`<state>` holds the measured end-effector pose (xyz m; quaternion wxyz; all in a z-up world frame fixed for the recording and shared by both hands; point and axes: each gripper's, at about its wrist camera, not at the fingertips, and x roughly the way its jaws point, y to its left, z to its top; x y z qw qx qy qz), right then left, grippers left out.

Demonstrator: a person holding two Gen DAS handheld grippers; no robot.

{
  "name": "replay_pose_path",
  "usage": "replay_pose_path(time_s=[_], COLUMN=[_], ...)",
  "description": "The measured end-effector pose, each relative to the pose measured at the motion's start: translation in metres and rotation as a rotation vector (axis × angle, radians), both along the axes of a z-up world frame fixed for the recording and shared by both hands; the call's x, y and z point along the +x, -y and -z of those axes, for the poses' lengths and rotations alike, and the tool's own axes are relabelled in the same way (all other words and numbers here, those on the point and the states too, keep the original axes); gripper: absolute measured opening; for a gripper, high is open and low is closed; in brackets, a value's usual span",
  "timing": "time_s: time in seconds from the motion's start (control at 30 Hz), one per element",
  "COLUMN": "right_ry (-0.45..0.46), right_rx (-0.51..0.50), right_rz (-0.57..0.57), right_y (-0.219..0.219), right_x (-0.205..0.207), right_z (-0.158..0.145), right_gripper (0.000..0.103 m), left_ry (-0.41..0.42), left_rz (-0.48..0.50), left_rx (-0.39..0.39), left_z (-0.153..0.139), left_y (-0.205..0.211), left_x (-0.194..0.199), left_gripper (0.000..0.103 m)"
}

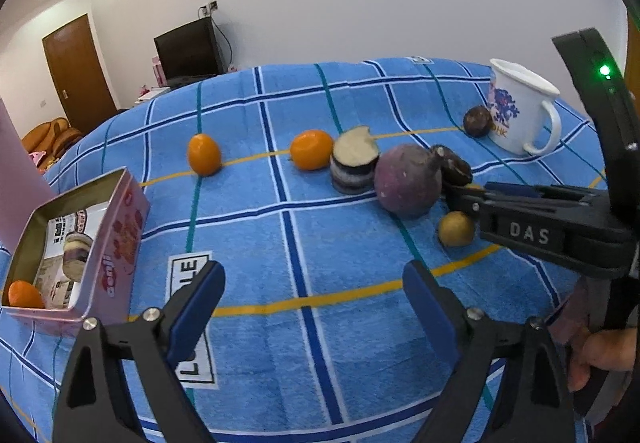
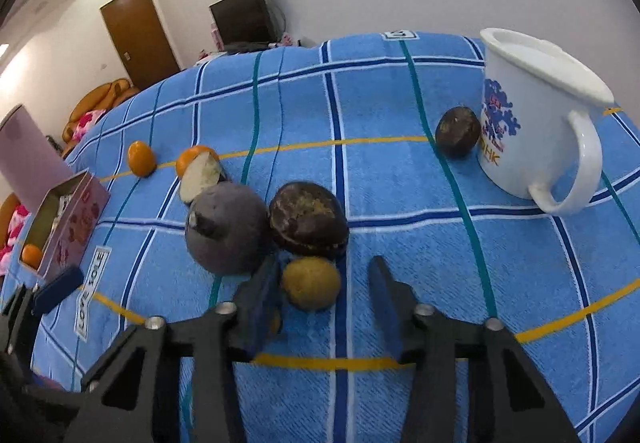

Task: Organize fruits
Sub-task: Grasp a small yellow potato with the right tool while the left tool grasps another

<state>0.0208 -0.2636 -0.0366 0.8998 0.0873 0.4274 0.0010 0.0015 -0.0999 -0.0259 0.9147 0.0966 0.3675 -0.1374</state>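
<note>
The right gripper (image 2: 324, 285) is seen with jaws parted and nothing clamped, and the small yellow fruit (image 2: 311, 283) is framed just between the fingertips, barely inside the gap, nearer the left finger. No long axis matters here; the fruit is round. Just beyond it, a dark brown fruit (image 2: 308, 219) and a purple fruit (image 2: 226, 227) are packed close, so little room is left for a push forward. The left gripper (image 1: 314, 283) is held wide open over bare blue cloth (image 1: 340, 235), well apart from that fruit, so the right is judged nearer. The pink tin (image 1: 96, 243), an orange (image 1: 25, 294) inside, sits at the cloth's left edge.
</note>
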Motion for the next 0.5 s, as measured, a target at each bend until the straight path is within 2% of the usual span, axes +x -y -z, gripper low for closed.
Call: replay_pose_path(time_s=[0.03,0.1,0.2,0.4,0.5], right_ry=[-0.005,0.000,0.016,0.145,0.183], right_rx=[-0.029,-0.048,0.013,0.117,0.067], right_rz=[-0.010,-0.036,-0.019,0.065,0.092], right_y=[0.000,0.000,0.014,0.040,0.041], right_x=[-0.002,-0.009,-0.020,-0.041,-0.047], right_z=[0.001,0.001,-0.001,-0.018,-0.024], right_gripper=[0.031,0.031,0.031,0.031,0.031], left_ry=[0.002,0.004,-0.007,-0.020,-0.046], left_rz=[0.005,0.009,0.019,0.077,0.093], left_rx=[0.004,0.006,-0.003,-0.049,-0.070], left_z=[0.000,0.000,0.000,-0.004,-0.005], left_y=[0.001,0.004,0.009,0.031,0.046], left_x=[-0.001,-0.001,0.000,-0.001,0.005], left_gripper=[0.092,0.092,0.092,0.092,0.084])
